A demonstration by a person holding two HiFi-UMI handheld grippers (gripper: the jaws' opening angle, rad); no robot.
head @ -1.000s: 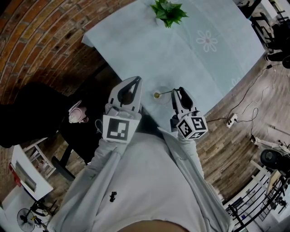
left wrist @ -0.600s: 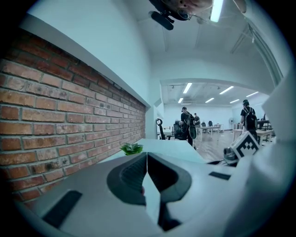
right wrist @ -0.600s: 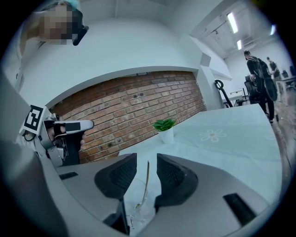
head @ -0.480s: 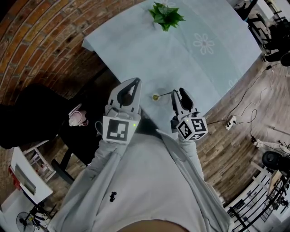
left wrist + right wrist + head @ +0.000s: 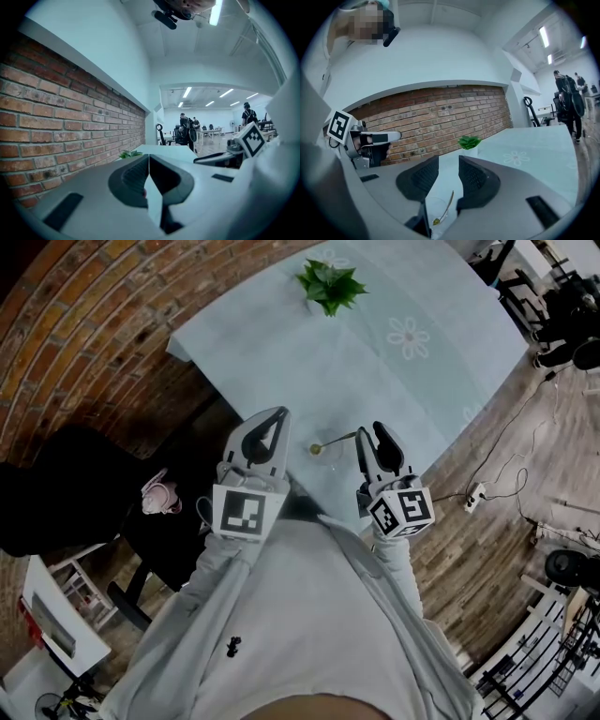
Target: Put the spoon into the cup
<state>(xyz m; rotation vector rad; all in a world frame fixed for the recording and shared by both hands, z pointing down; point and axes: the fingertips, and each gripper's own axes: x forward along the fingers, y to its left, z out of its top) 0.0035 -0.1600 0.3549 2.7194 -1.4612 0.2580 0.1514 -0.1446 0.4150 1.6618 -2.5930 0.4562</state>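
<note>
1. Table (image 5: 375, 362) with a pale blue-white cloth printed with faint flowers. It stands against the red brick wall (image 5: 56, 117), and one corner points towards the person.
2. Left gripper (image 5: 278, 413), grey two-jaw tongs with a square-marker cube. It is held above the table's near edge, to the left of the cup. Its jaws are clenched flush together, with nothing between them.
3. Right gripper (image 5: 372, 435), a matching grey pair with its own marker cube. It is held just right of the cup, with the jaws released. A narrow gap stands between the ribbed pads, and they grasp nothing.
4. Small green leafy plant (image 5: 328, 282) in a white pot, at the far side of the table and well apart from both grippers.
5. Clear glass cup (image 5: 322, 450), upright near the table's near corner, between the two grippers. The right gripper view shows it low down, beneath the open jaws.
6. Slim metal spoon (image 5: 444, 206), already inside the cup. Its bowl is down at the bottom, and its handle leans up over the rim towards the right gripper.
</note>
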